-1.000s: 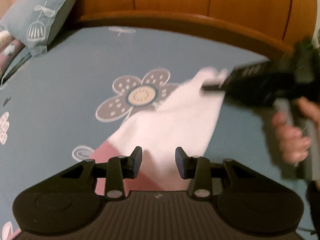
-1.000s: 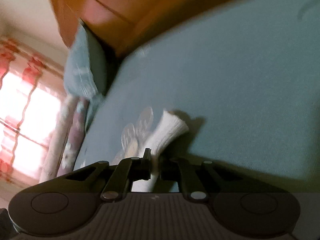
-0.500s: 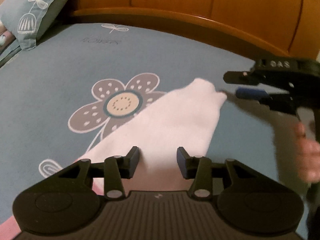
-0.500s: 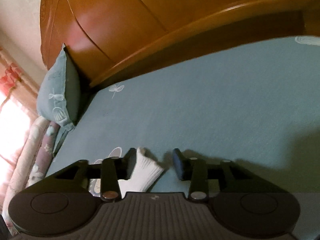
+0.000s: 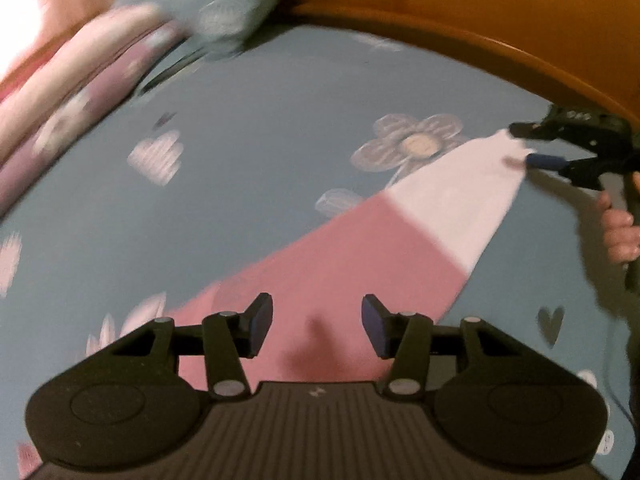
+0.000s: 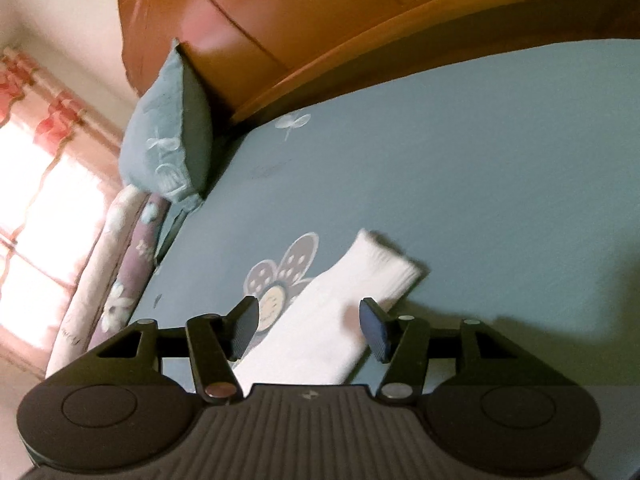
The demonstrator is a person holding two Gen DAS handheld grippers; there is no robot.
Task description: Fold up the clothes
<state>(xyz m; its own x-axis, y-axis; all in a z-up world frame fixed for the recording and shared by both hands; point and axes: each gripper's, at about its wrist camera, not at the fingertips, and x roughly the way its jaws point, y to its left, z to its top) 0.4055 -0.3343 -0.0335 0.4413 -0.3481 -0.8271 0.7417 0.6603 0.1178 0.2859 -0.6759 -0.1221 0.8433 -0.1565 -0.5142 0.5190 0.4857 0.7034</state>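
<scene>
the bed (image 5: 260,152) under its blue flower-print sheet fills the space ahead of both tools, with a wooden headboard (image 6: 320,20) beyond and a blue pillow (image 6: 168,132) far to their left. a pink and white garment (image 5: 400,240) lies flat on it, its pink part under the left tool (image 5: 317,330) and its white end reaching the right tool (image 6: 309,326). both tools are released and their jaws are opening, neither of the 2 pressing the cloth.

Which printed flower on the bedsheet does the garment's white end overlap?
The big grey-petalled flower with the cream centre; the garment covers its lower edge. The smaller white prints lie clear.
</scene>
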